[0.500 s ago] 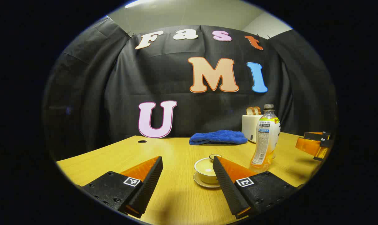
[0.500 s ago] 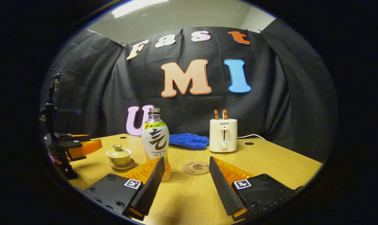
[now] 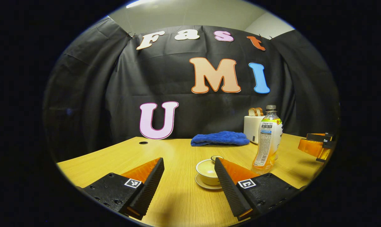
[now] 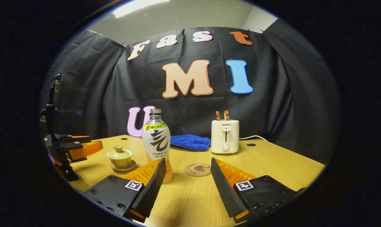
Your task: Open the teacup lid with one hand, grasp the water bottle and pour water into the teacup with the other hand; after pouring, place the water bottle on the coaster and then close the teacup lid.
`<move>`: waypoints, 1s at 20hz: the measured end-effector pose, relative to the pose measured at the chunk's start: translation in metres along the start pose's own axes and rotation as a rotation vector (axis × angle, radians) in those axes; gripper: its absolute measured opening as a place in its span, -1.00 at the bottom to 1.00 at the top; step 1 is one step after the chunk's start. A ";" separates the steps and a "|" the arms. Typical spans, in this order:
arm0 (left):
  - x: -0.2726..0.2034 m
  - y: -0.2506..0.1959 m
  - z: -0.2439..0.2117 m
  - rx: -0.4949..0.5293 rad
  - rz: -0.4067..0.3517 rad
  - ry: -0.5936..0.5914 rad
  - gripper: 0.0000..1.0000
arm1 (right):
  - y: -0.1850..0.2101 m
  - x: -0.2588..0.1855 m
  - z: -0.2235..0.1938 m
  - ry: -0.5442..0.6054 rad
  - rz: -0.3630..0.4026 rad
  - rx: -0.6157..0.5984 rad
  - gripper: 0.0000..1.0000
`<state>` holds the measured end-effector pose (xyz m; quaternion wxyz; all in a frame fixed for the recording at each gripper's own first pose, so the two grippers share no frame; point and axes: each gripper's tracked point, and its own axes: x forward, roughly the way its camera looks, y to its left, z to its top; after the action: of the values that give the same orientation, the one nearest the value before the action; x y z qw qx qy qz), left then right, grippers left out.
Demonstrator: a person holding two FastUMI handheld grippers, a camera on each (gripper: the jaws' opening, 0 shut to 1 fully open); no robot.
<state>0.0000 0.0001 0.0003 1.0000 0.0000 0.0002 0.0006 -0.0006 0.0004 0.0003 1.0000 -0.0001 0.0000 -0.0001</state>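
The small cream ceramic teacup [image 4: 119,158] with its knobbed lid [image 4: 118,152] on top stands on a matching saucer [image 4: 123,167] on the yellow wooden tabletop [image 4: 272,164]. In the left gripper view the same cup [image 3: 206,171] sits low between the two fingers, partly hidden behind the right finger, and nothing touches it. Just beside the cup stands the clear plastic water bottle [image 4: 156,142] with a white and yellow label, upright, with no cap on its neck. Near the bottle lies the round cork coaster [image 4: 197,169], bare on top.

The left gripper [image 3: 188,184] has its jaws spread wide and holds nothing. The right gripper [image 4: 186,186] also has its jaws spread apart and empty; the bottle is just behind its left finger.

Further back lie a crumpled blue cloth [image 4: 190,142] and a cream toaster [image 4: 225,136] with two slices of bread in it.
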 end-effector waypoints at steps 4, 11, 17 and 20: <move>0.000 0.000 0.000 0.000 0.000 0.000 0.88 | 0.000 0.000 0.000 0.000 0.000 0.000 0.82; 0.000 0.000 0.000 0.000 0.001 0.000 0.87 | 0.000 0.000 0.000 0.000 0.000 0.000 0.82; 0.000 -0.004 0.001 -0.001 -0.020 -0.003 0.89 | 0.000 0.000 0.000 0.000 0.000 0.000 0.87; 0.001 -0.011 0.001 0.000 -0.060 -0.006 0.87 | 0.000 0.000 0.000 0.000 0.000 0.000 0.82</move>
<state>0.0010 -0.0106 0.0011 0.9996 -0.0001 -0.0028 -0.0294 -0.0005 0.0004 0.0000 1.0000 -0.0002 -0.0002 0.0000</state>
